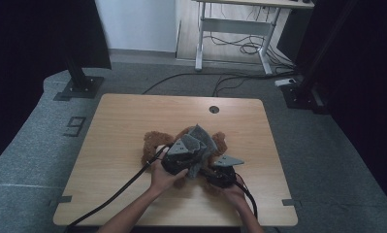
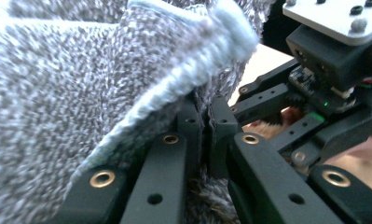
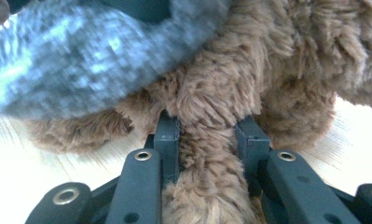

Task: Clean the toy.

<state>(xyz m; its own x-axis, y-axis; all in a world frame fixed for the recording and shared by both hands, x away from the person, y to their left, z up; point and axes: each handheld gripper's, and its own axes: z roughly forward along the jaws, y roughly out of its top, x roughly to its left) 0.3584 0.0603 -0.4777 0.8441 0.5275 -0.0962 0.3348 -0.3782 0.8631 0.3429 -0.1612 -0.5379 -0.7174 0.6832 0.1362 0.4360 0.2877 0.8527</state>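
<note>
Near table (image 1: pixel 113 116) centre: brown teddy bear (image 1: pixel 154 141) lying flat, grey knit garment (image 1: pixel 201 141) bunched over it. Left tool (image 2: pixel 204 135) clamped on garment edge. Right tool (image 3: pixel 207 140) pinching bear's furry limb. Dressing looks barely begun; garment not yet on body.

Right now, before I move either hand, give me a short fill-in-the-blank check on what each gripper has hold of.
1. The left gripper is shut on the grey knitted ____.
2. The right gripper is shut on a limb of the brown ____.
3. The toy lies on a ____ table.
4. In the high view, a black ____ trails from the left gripper toward the table's near edge.

Missing words: garment; teddy bear; wooden; cable
</note>
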